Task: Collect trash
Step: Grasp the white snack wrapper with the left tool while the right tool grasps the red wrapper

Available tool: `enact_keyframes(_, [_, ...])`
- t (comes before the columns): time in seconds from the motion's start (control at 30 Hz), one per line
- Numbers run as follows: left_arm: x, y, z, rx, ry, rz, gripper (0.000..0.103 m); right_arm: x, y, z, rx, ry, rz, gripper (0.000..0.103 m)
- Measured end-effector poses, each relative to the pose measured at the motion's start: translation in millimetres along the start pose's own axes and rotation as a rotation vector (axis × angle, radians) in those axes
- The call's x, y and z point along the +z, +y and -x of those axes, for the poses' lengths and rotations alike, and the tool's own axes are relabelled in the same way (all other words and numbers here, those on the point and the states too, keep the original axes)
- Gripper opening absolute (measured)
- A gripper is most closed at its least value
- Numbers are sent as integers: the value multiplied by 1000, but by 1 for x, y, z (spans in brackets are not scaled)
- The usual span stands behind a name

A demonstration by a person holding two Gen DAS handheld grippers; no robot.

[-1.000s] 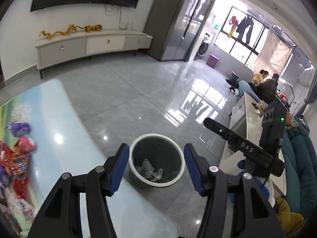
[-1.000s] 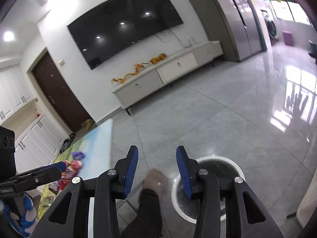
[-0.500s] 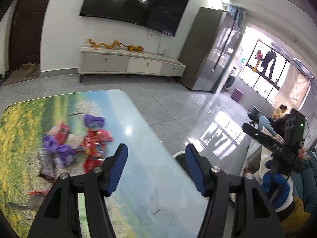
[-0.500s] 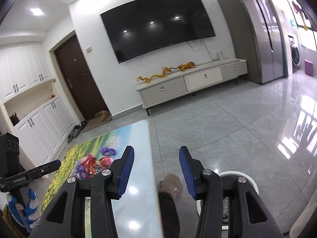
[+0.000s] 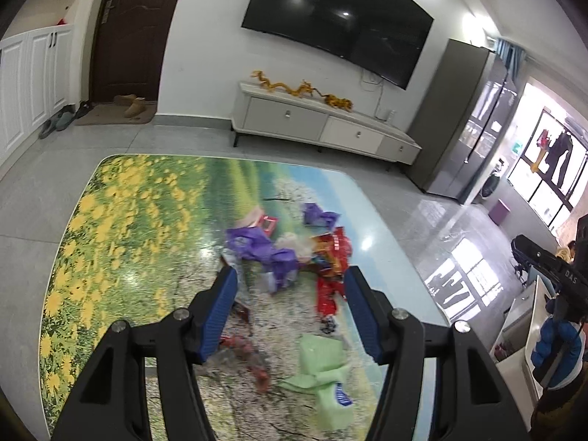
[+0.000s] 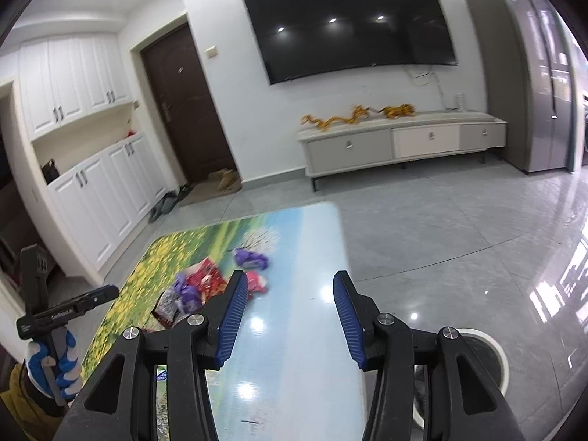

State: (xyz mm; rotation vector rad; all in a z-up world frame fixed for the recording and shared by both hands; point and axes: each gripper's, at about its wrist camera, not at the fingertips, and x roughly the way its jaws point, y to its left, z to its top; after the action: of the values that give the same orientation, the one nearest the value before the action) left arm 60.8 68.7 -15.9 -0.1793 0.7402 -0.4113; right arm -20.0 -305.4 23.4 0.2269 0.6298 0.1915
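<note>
Between the blue pads of the left gripper [image 5: 288,307] there's only air: the jaws stand roughly half open, holding nothing, poised over the heap of wrappers [image 5: 290,253] on the tabletop [image 5: 121,228]. Purple foil, red packets and a clear scrap are bunched together near the tabletop's middle, leaning toward its right edge, and a pale green pack [image 5: 323,375] lies closer in, near the near edge, partly tucked under the right finger. Over to the right gripper [image 6: 288,318]: its jaws are opening, empty too, hanging above the bare, glossy right-hand strip of the tabletop, with the same wrappers well off to its left, partly hidden behind its left finger.

Now here's what only the right wrist view gives us: the white-rimmed trash bin [image 6: 488,345] on the floor [image 6: 441,228], just off the tabletop's right edge and half hidden behind the gripper's right finger. The left wrist view misses the bin but catches the green pack. Each view shows the other gripper at its margin, gripped by a blue-and-white gloved hand [image 6: 55,364].

Beyond, a TV [image 5: 338,22] hangs above a low white cabinet [image 5: 316,125], and a dark door [image 6: 183,106] stands on the left.
</note>
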Motion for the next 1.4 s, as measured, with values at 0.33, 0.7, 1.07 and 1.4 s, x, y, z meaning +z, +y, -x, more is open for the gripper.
enact_keyframes(0.33, [-10,31,-63,25,135,45,58,-8,51,-88,96,171,105,53])
enact_keyframes(0.7, [-8,53,-106,49,202,78,58,-24,101,-173,132,307,229,68])
enact_keyframes(1.07, [-11,57,-128,52,249,84,40,-34,123,-228,75,384,310,66])
enact_keyframes(1.4, [-14,57,-124,47,243,108,18,-35,112,-221,93,396,281,11])
